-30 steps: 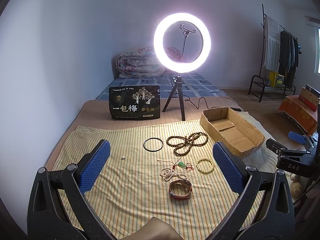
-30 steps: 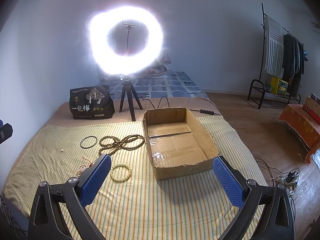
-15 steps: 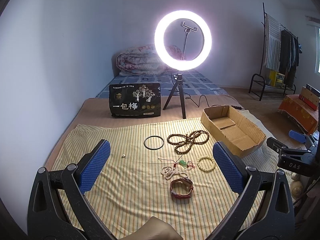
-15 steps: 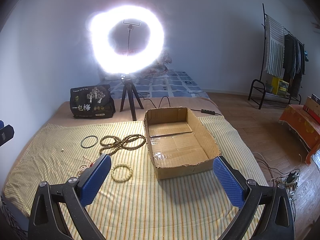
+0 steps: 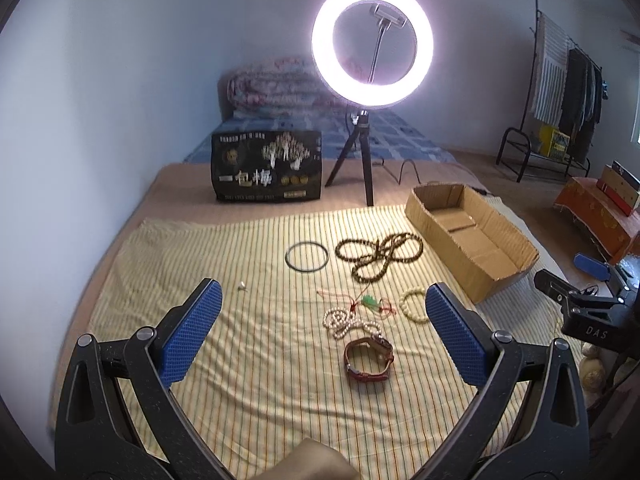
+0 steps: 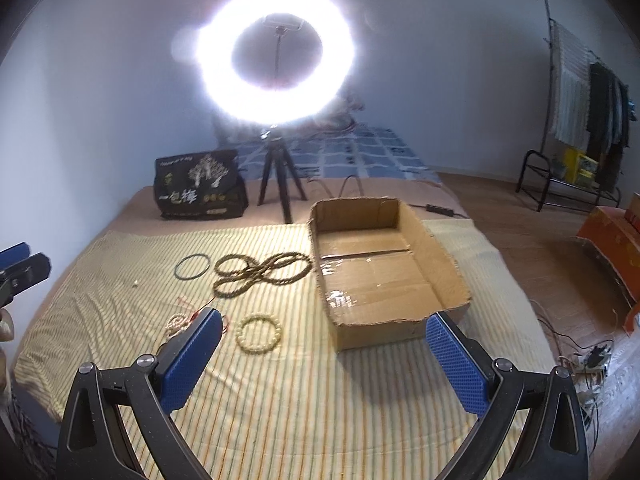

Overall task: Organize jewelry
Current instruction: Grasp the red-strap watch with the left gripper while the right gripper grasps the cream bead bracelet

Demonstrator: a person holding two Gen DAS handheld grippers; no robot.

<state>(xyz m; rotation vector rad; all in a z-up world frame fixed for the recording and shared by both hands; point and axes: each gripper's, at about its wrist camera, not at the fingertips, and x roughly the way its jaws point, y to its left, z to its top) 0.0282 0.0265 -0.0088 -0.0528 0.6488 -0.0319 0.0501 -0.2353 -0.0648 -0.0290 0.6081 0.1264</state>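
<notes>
Lying scattered across the yellow striped cloth (image 5: 240, 380) on the bed, the jewelry is waiting beside an open cardboard box (image 6: 384, 276) that looks like its destination. Nearest the left gripper (image 5: 320, 340) a red leather watch (image 5: 369, 359) is sitting curled on its strap, just behind it a white pearl strand (image 5: 344, 322) tangled with a red cord and green pendant (image 5: 370, 302), and a pale bead bracelet (image 6: 258, 334) is resting close to the right gripper (image 6: 320, 356). Farther back a long brown bead necklace (image 5: 378, 256) is lying in loops next to a thin black bangle (image 5: 307, 256), with a tiny stud (image 5: 241, 287) off alone to the left. All of it is looking light; the strands are limp and will be drooping and snagging on each other, so pinching a bunched section seems wisest, while the bangle and watch are stiffer and should be taking a grip across the rim or strap. The stud is looking the hardest to pinch. Both pairs of jaws are standing wide apart, holding nothing and touching nothing, hovering above the cloth.
</notes>
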